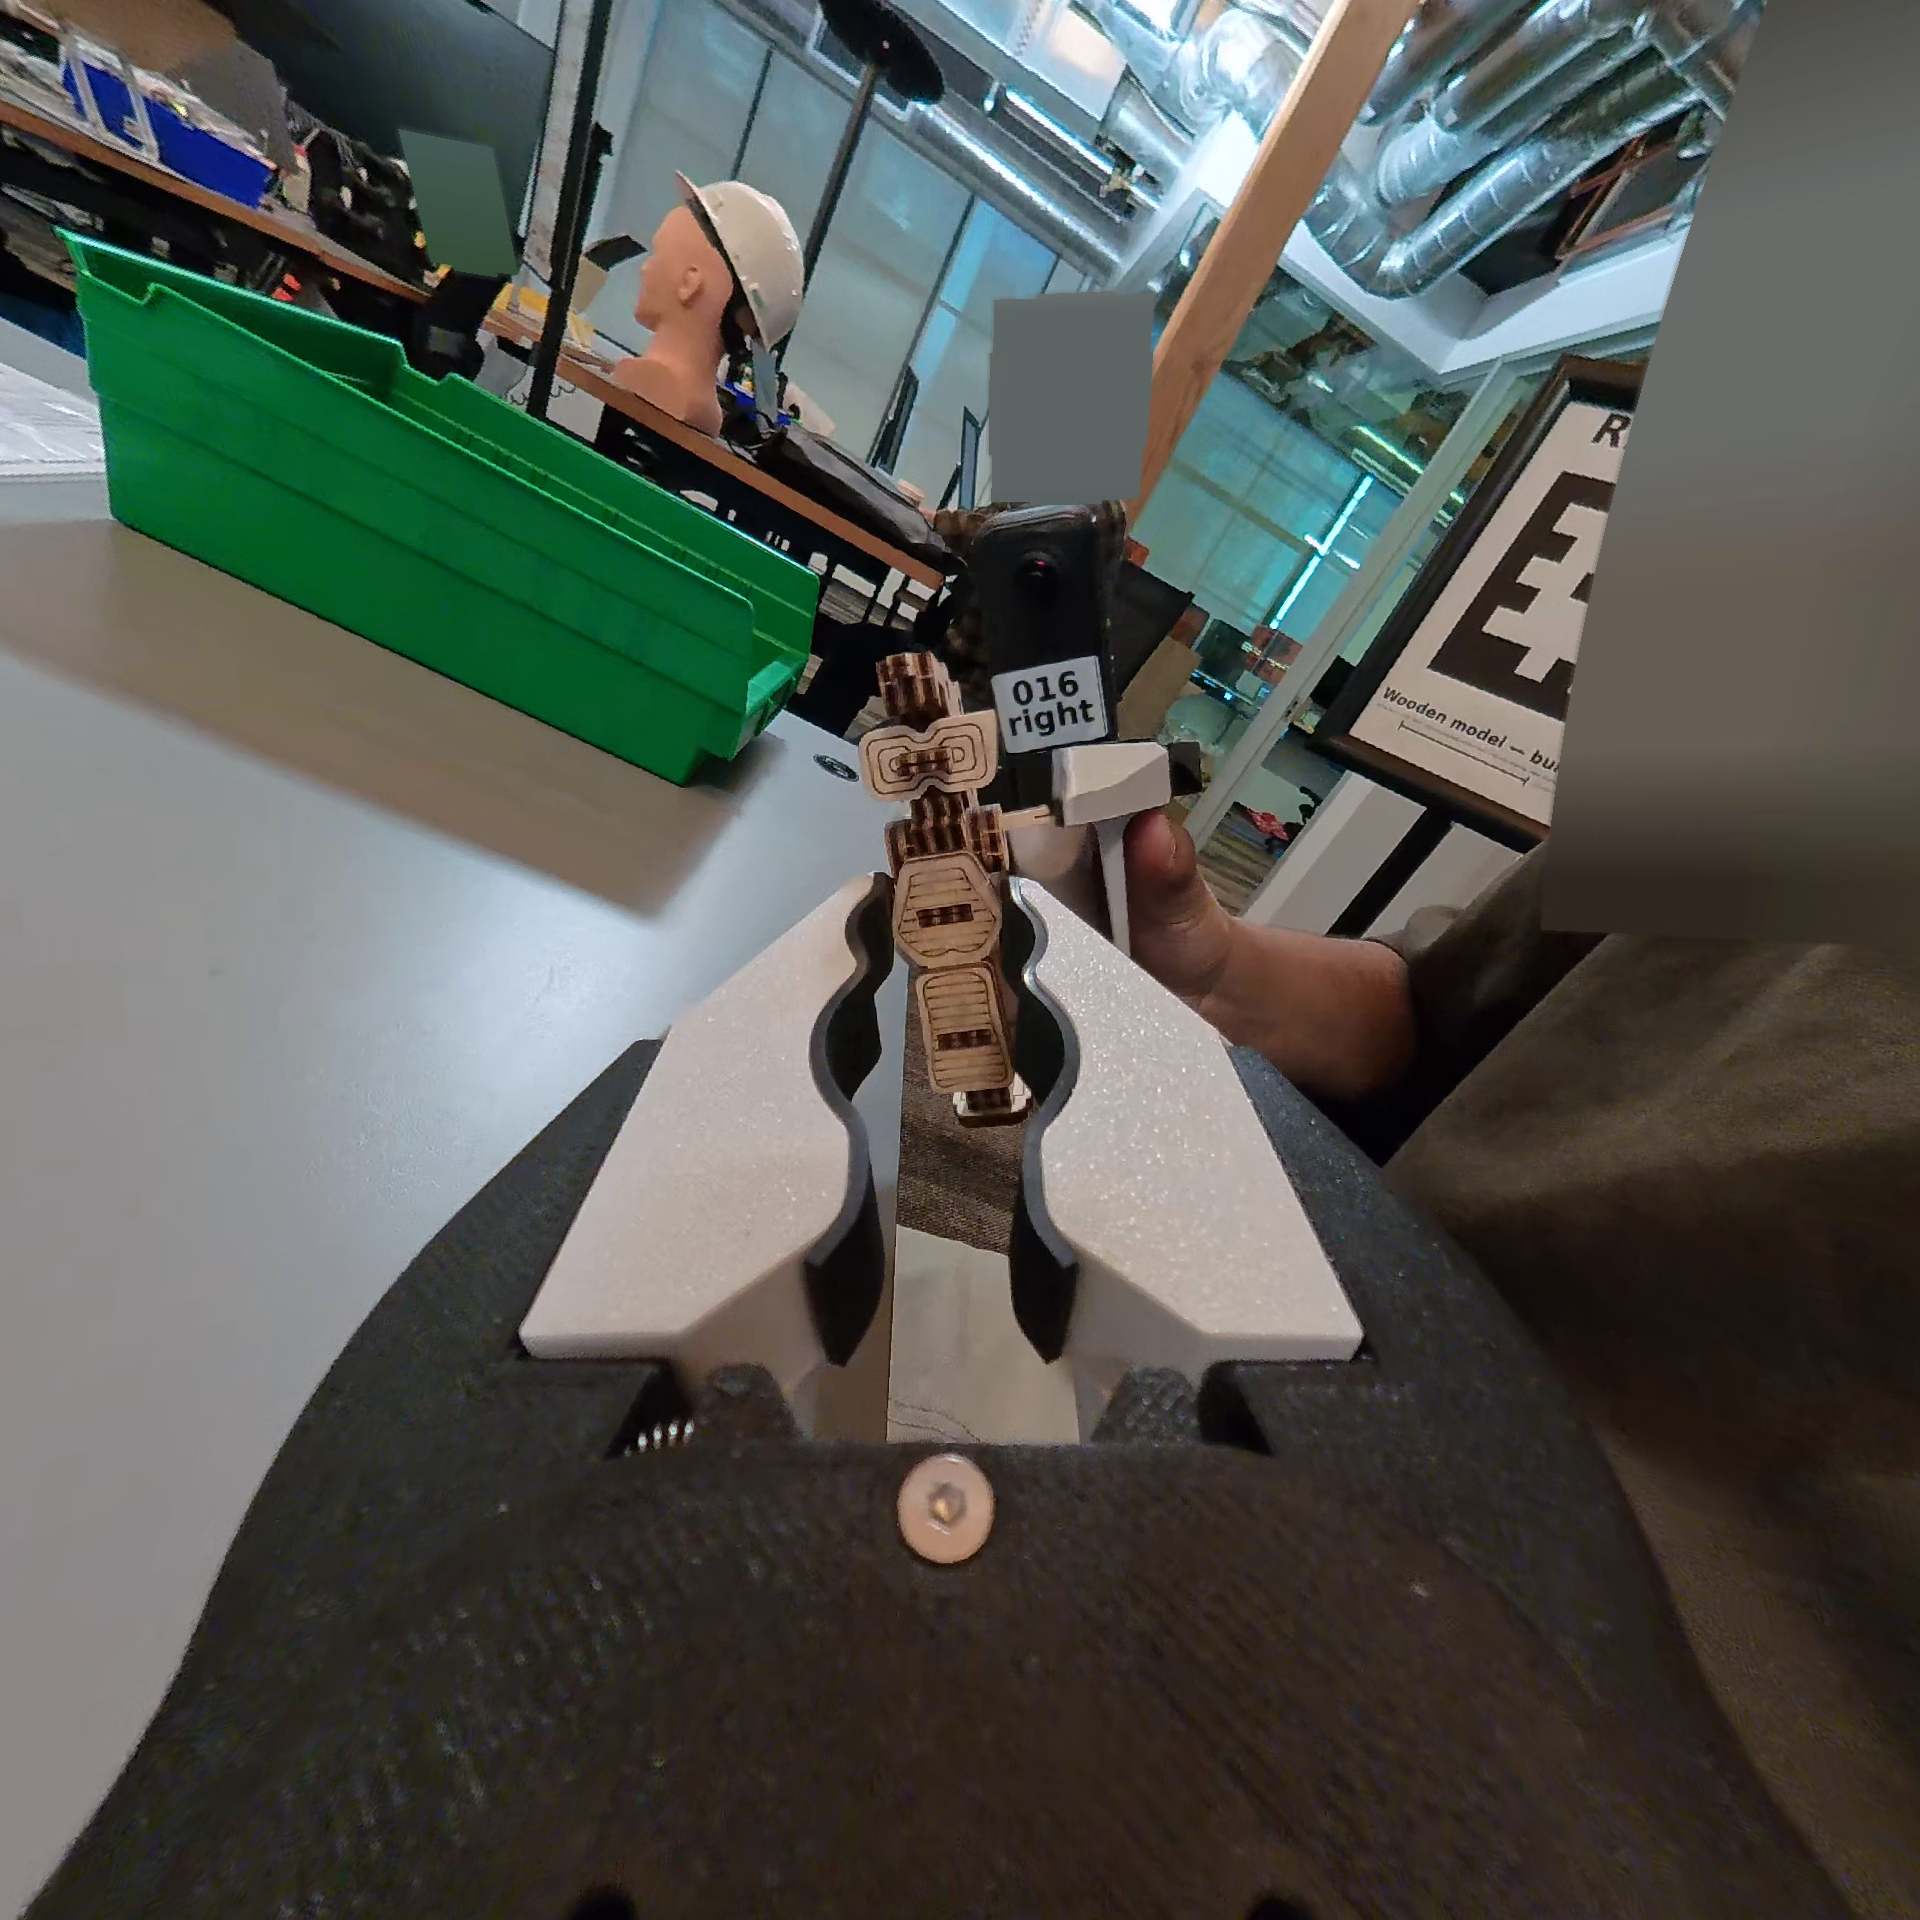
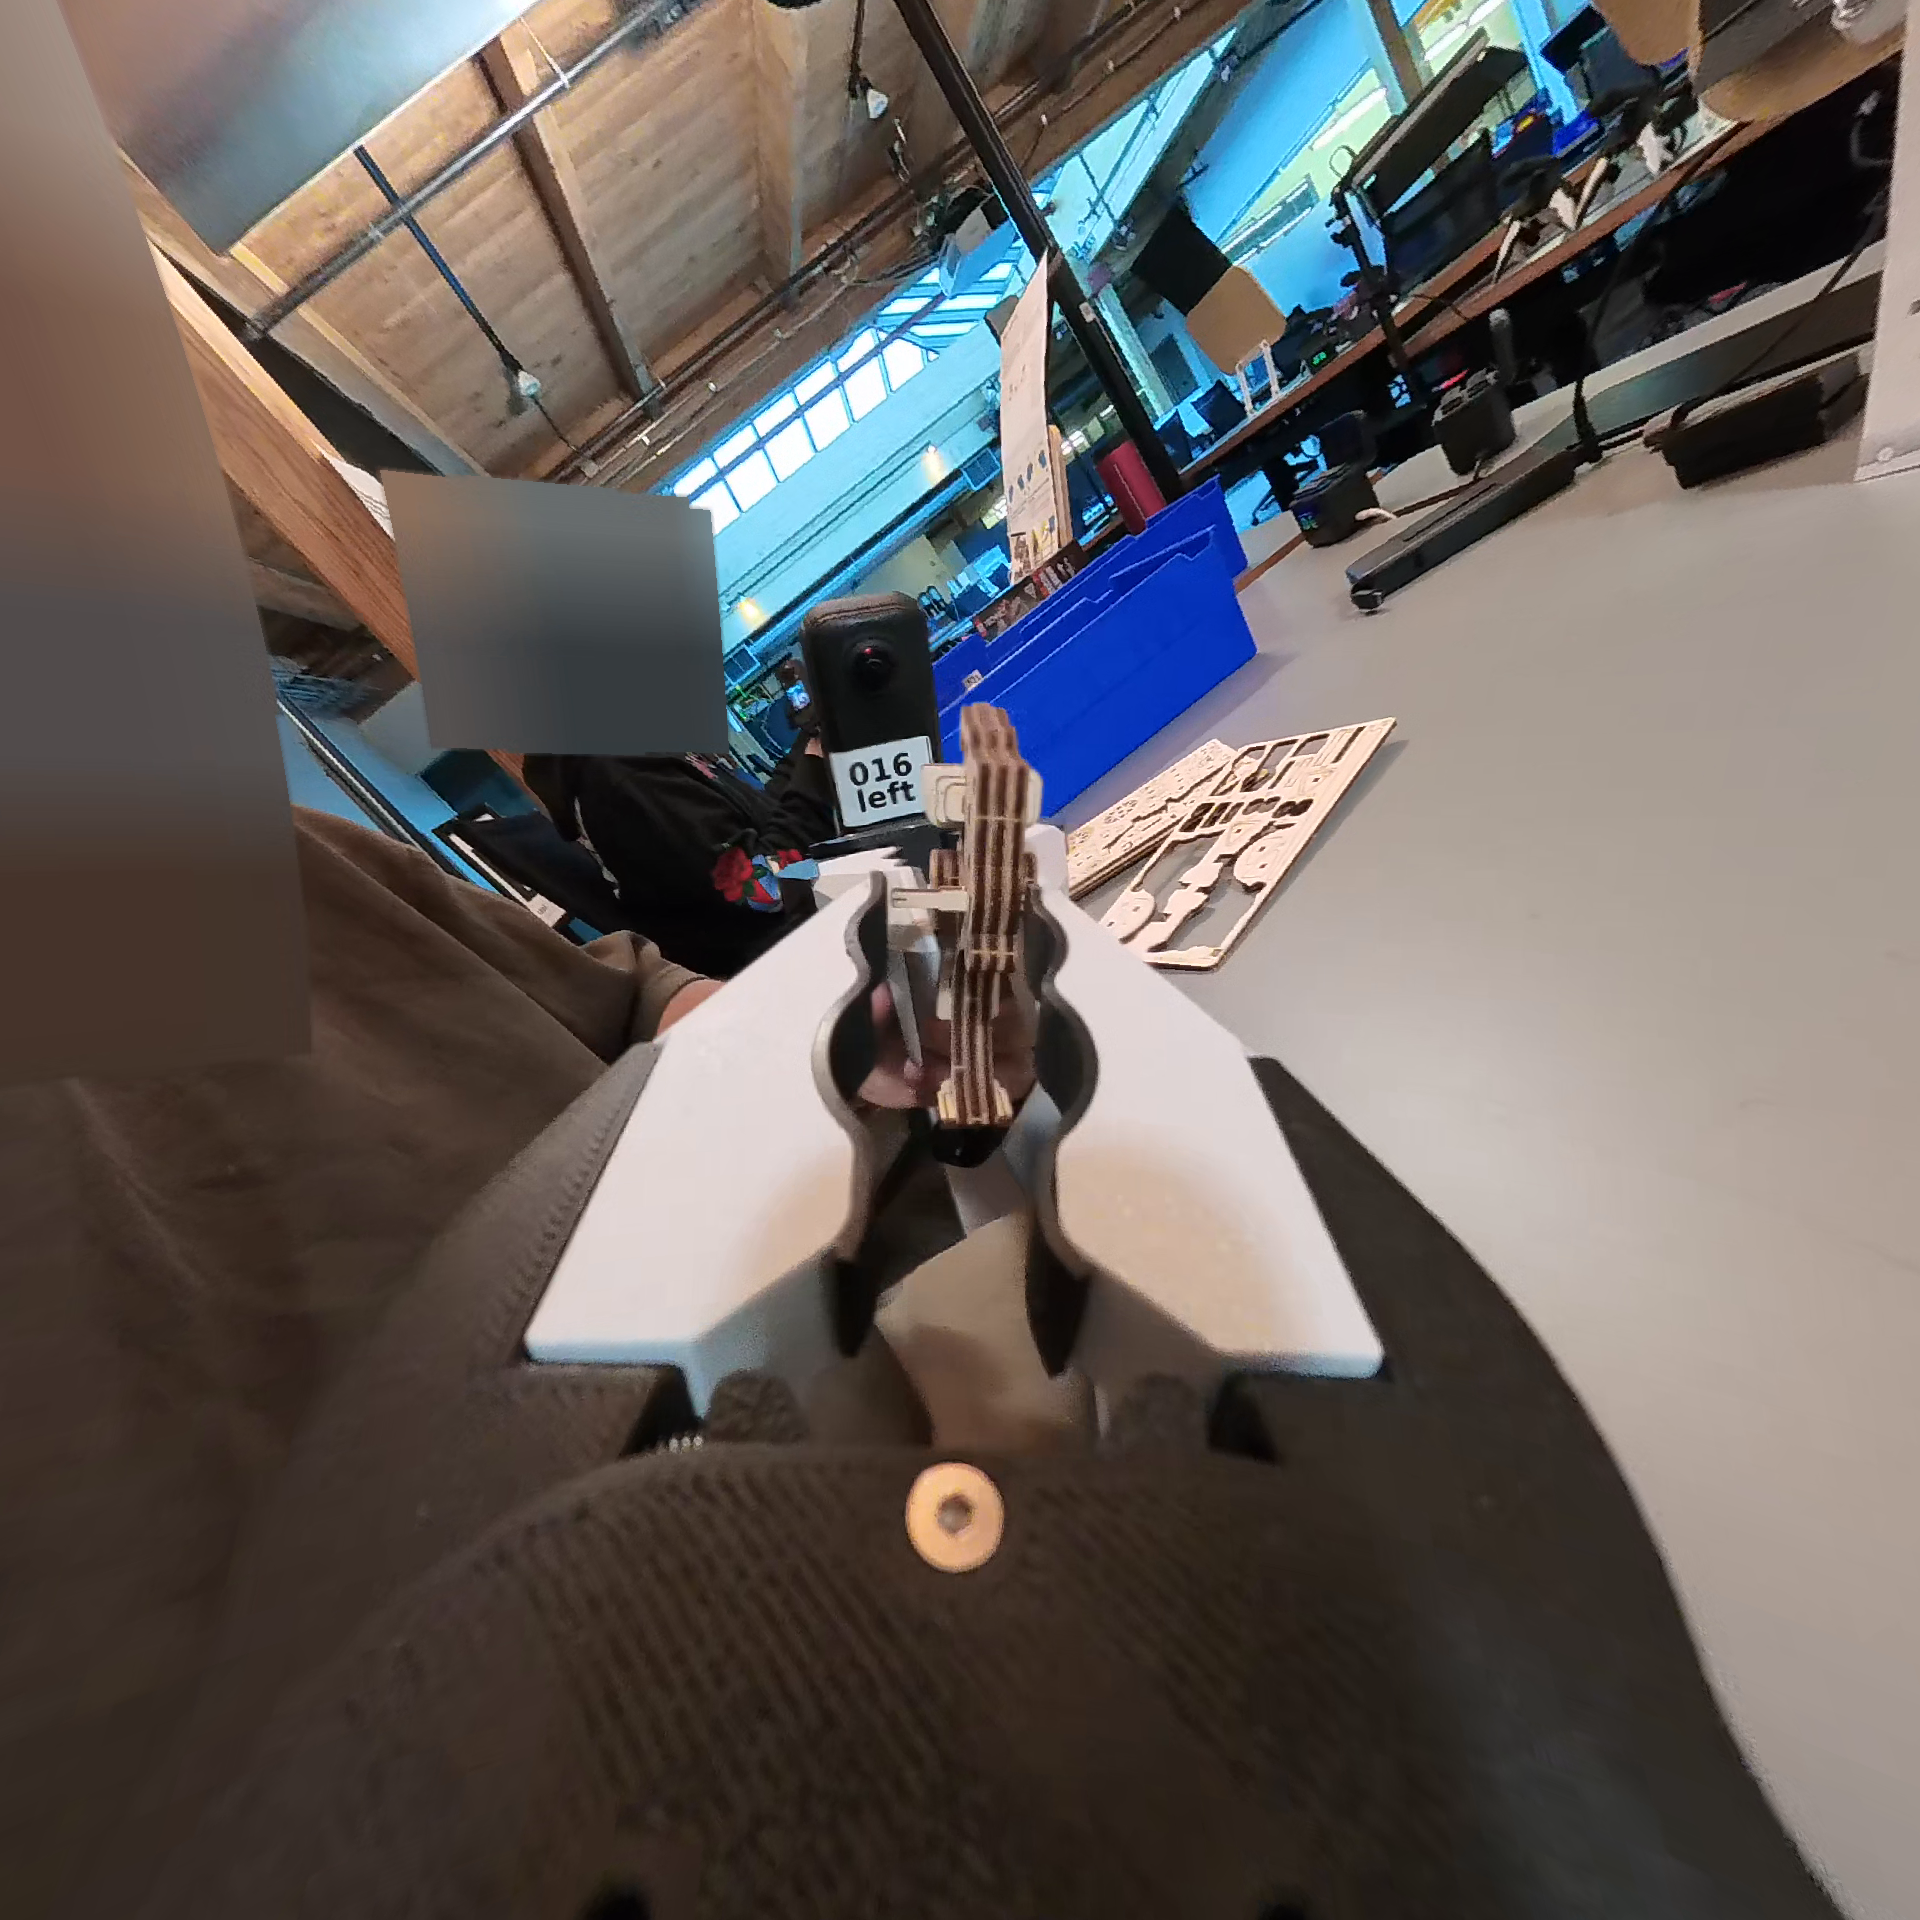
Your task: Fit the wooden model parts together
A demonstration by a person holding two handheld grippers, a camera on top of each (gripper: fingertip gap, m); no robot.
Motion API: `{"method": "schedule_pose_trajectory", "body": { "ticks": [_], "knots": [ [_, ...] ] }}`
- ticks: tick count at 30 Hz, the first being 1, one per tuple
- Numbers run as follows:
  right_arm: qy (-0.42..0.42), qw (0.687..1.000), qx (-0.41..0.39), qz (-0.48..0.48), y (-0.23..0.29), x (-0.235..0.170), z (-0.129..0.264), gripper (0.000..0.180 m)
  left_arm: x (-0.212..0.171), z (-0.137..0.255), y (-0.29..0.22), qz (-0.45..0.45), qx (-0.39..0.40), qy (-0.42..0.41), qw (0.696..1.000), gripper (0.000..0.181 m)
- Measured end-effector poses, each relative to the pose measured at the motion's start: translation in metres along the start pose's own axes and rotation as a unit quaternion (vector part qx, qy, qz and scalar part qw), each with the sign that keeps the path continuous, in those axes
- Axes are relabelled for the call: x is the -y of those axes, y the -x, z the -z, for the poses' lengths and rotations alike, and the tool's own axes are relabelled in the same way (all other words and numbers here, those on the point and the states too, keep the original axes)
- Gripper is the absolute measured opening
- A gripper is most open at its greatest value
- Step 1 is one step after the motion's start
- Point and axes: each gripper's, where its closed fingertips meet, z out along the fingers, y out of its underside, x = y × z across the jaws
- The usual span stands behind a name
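A small wooden model (image 1: 948, 935) has a layered spine with engraved plates on its front, and I hold it upright above the table edge. My left gripper (image 1: 948, 896) is shut on its sides, near the middle plates. In the right wrist view the model's layered back (image 2: 987, 914) stands between the fingers of my right gripper (image 2: 961, 906), which close on it from the opposite side. The right gripper's white finger (image 1: 1107, 779) shows beyond the model, touching its side tabs. The left gripper's camera body (image 2: 873, 675) shows behind the model.
A green bin (image 1: 416, 520) stands on the grey table (image 1: 260, 935) to the left. A blue bin (image 2: 1101, 644) and punched-out wooden part sheets (image 2: 1226, 831) lie on the table farther off. A framed sign (image 1: 1486, 623) stands behind. A person in black (image 2: 665, 852) sits beyond. The tips of both grippers are at nearly the same place.
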Motion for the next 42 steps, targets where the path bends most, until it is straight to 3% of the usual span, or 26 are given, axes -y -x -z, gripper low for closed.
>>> {"method": "schedule_pose_trajectory", "body": {
  "ticks": [16, 20, 21, 28, 35, 42],
  "knots": [
    [0.008, 1.000, 0.014, -0.013, -0.001, -0.002, 0.001, 0.024, -0.001, 0.000, 0.000, -0.037, 0.018, 0.005, 0.999, 0.017],
    [0.010, 1.000, 0.005, 0.010, -0.001, -0.001, 0.000, 0.019, 0.000, 0.001, -0.001, -0.033, 0.015, -0.002, 0.999, 0.017],
    [0.014, 1.000, -0.004, 0.020, -0.003, -0.002, 0.001, 0.008, 0.000, 0.000, -0.004, -0.033, 0.006, -0.001, 0.999, 0.017],
    [0.004, 0.999, -0.008, 0.044, 0.001, 0.002, 0.000, 0.008, 0.006, 0.001, -0.007, -0.030, 0.003, -0.012, 0.999, 0.017],
    [-0.002, 0.999, -0.016, 0.037, -0.003, 0.004, 0.001, 0.031, 0.018, 0.012, 0.010, 0.042, -0.003, -0.058, 0.997, 0.017],
    [-0.010, 0.999, -0.029, 0.032, -0.011, 0.006, 0.004, 0.039, 0.015, 0.015, 0.015, -0.023, 0.015, -0.035, 0.999, 0.017]
  ]
}}
